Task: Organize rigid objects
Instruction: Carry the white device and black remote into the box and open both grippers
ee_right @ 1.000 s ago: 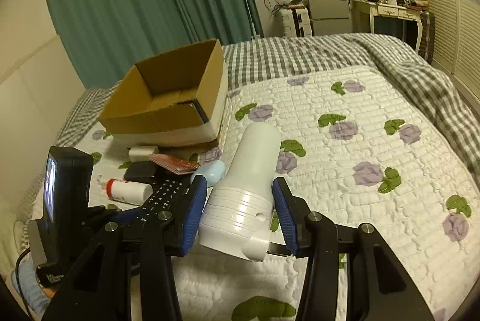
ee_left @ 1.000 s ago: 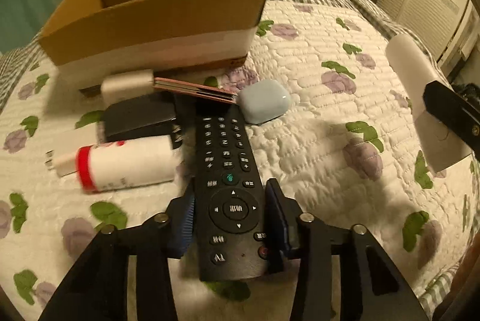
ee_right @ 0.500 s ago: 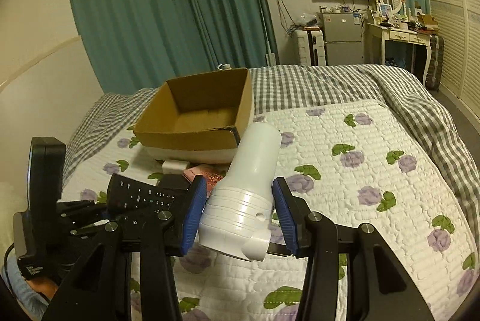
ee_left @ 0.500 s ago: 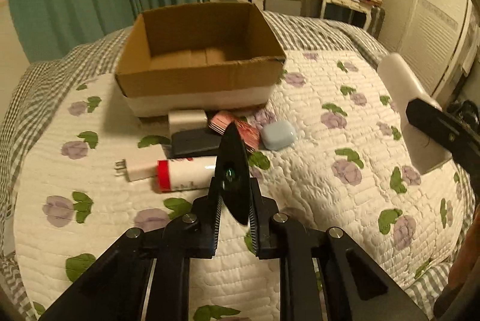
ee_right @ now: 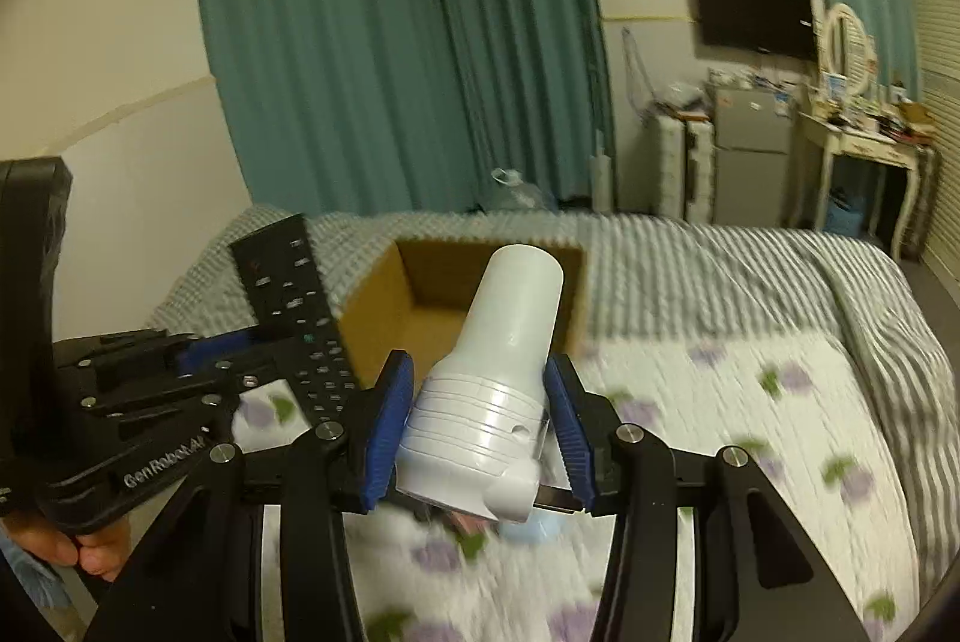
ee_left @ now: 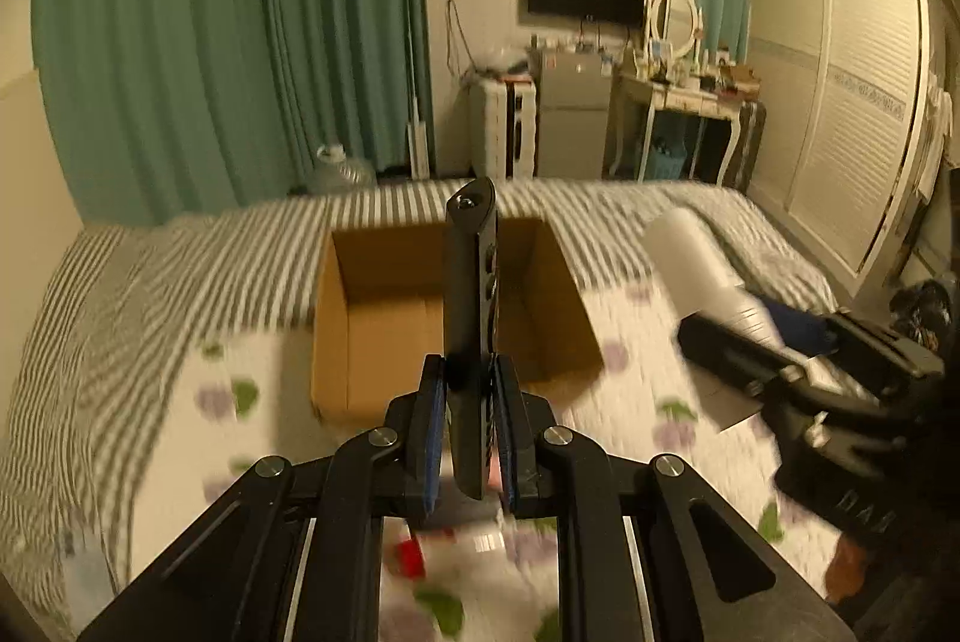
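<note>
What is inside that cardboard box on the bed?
The cardboard box shows only bare brown floor and walls where visible. The remote in the left gripper covers a middle strip, and the near wall hides the front floor.

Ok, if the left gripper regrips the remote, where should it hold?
Keep to the lower end, pads on the two long narrow edges, as the left gripper does now. The remote is a long flat slab standing edge-on over the cardboard box.

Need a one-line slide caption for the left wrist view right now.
Left gripper holds a black remote edge-up before the open cardboard box; right gripper carries a white cylinder.
</note>
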The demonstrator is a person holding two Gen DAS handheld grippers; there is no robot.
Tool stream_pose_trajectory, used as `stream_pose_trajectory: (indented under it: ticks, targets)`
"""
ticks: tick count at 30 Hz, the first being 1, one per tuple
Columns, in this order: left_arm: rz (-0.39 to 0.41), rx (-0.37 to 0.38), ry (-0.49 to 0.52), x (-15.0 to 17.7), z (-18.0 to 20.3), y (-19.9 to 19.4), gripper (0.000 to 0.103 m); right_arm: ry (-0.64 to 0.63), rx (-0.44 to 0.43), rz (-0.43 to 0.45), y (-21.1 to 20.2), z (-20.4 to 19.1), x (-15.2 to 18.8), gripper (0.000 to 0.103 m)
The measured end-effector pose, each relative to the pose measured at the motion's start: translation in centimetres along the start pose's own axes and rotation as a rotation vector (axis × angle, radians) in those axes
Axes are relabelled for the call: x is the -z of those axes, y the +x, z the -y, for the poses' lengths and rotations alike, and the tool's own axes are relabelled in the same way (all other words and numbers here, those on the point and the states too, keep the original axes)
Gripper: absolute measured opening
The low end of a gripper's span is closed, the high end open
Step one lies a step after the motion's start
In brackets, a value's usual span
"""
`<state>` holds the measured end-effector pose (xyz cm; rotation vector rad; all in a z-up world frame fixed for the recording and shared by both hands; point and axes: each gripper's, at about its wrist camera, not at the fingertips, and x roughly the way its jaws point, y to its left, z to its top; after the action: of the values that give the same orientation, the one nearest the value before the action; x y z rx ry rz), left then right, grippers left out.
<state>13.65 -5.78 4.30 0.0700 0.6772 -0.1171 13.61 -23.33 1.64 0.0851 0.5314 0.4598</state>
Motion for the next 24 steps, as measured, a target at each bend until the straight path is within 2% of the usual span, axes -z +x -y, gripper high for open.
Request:
stream_pose_trajectory:
  ticks: [4,7,11,15,16,17,19,20,21,24]
  targets:
    - [-0.001,-0.014,0.004,-3.5,-2.0,3.5,0.015,-0.061,-0.001,0.003,4.4,-0.7,-3.0,0.045]
    - [-0.056,-0.035,0.011,-4.6,-3.6,7.8,0.015,-0.078,-0.006,-0.042,9.5,-0.5,-3.8,0.045]
    - [-0.138,-0.072,0.016,-4.0,-5.3,13.6,0.015,-0.099,0.015,-0.12,14.8,0.5,-2.3,0.045]
    - [-0.174,-0.082,0.001,-2.3,-5.8,15.7,0.018,-0.073,0.014,-0.144,17.0,1.9,-1.1,0.046]
    - [-0.181,-0.079,-0.002,-1.9,-5.8,16.0,0.019,-0.062,0.012,-0.143,17.0,2.2,-1.0,0.048]
    - [-0.178,-0.075,0.003,-1.6,-5.7,15.9,0.02,-0.049,0.015,-0.14,16.9,2.3,-1.0,0.059]
    - [-0.165,-0.088,0.018,-1.4,-5.2,15.1,0.034,-0.04,0.04,-0.117,16.1,2.8,-1.2,0.073]
    - [-0.154,-0.101,0.024,-1.3,-5.0,14.3,0.057,-0.042,0.05,-0.101,15.3,2.9,-1.3,0.073]
    - [-0.14,-0.108,0.022,-1.4,-5.0,13.8,0.062,-0.044,0.059,-0.088,14.5,3.0,-1.4,0.073]
    - [-0.097,-0.117,0.005,-1.4,-4.7,10.9,0.063,-0.046,0.088,-0.06,11.5,3.3,-1.9,0.08]
